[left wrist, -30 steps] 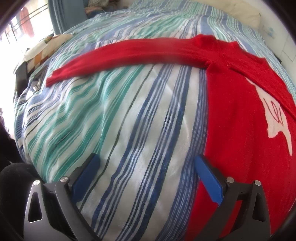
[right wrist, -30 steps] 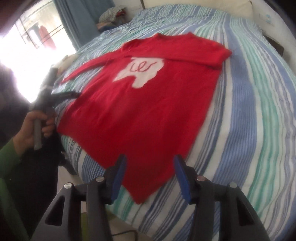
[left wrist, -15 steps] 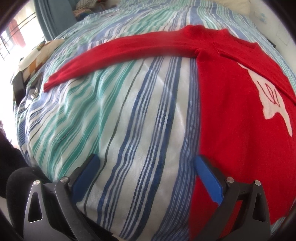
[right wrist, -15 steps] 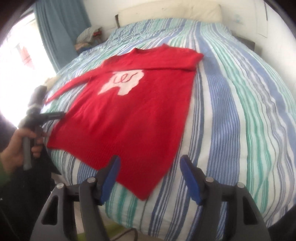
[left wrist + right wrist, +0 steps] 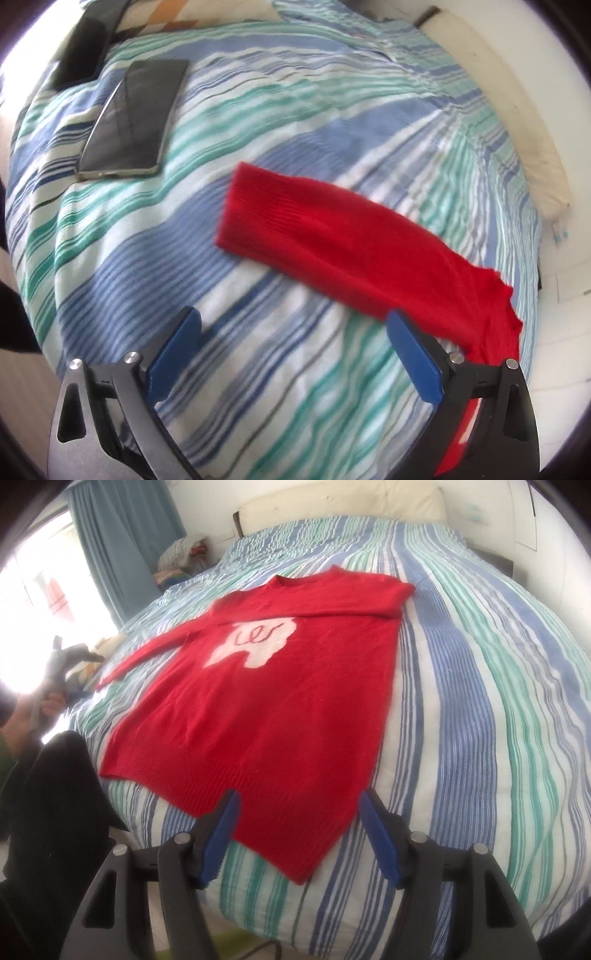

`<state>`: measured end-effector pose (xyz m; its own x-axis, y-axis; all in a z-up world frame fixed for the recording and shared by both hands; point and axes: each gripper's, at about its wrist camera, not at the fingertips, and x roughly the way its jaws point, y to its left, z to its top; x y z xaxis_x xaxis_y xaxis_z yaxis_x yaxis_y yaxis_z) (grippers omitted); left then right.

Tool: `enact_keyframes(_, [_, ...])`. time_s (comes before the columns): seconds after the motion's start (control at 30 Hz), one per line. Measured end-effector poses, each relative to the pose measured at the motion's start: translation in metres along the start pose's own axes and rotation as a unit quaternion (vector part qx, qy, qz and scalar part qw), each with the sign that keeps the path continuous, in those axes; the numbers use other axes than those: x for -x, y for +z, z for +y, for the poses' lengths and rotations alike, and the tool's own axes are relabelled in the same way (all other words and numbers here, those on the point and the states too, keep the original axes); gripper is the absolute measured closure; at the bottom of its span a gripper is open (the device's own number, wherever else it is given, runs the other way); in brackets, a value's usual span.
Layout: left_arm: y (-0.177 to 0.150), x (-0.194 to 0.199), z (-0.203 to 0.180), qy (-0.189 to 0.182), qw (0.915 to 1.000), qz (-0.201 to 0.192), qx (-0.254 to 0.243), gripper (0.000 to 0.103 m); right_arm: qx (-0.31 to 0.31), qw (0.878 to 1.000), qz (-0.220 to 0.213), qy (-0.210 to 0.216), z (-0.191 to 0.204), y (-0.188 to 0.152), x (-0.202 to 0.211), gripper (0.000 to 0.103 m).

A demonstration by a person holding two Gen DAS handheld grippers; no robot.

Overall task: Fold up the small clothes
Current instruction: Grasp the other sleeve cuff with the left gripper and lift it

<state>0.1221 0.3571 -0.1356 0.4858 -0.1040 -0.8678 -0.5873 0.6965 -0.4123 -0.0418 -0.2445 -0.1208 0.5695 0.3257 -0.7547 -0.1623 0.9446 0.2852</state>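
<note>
A red sweater with a white patch on the chest lies flat on the striped bed. One sleeve is folded across the top; the other sleeve stretches out to the left, its cuff end lying flat. My left gripper is open and empty, hovering just short of that sleeve's cuff. It shows far left in the right wrist view, held in a hand. My right gripper is open and empty above the sweater's bottom hem.
A dark phone lies on the striped duvet beyond the cuff. A cream headboard, blue curtain and a pile of clothes are at the bed's far side. Dark trousers stand at the left edge.
My left gripper has swung left and forward, from the sweater's side to the outstretched sleeve's cuff. My right gripper has shifted slightly nearer the bottom hem. The sweater has not moved.
</note>
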Motion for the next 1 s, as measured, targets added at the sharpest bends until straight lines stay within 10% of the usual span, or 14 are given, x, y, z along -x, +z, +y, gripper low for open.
enact_keyframes(0.2, [0.025,-0.017,0.006,-0.028,0.9983,-0.028,0.043,0.009,0.024,1.0,0.012,-0.006,0.009,-0.004,-0.003,0.037])
enact_keyframes(0.33, [0.03,-0.025,-0.013,-0.017,0.9994,-0.027,0.013,0.097,0.038,0.999,0.019,-0.006,0.016,-0.004,-0.007,0.037])
enact_keyframes(0.5, [0.015,0.021,-0.089,-0.004,0.9858,-0.096,-0.138,0.098,0.046,0.999,0.007,-0.011,0.019,-0.004,-0.001,0.037])
enact_keyframes(0.63, [-0.007,0.056,-0.204,-0.044,0.954,-0.117,-0.273,0.098,0.039,0.999,0.0,-0.005,0.015,-0.002,0.0,0.037])
enact_keyframes(0.9, [-0.129,0.078,-0.413,-0.161,0.8621,-0.107,-0.468,0.098,0.0,1.0,-0.012,0.007,-0.001,0.001,0.005,0.037])
enact_keyframes(1.0, [-0.19,0.052,-0.45,-0.178,0.828,-0.063,-0.528,0.066,-0.017,1.0,-0.019,0.005,-0.008,0.001,0.009,0.037])
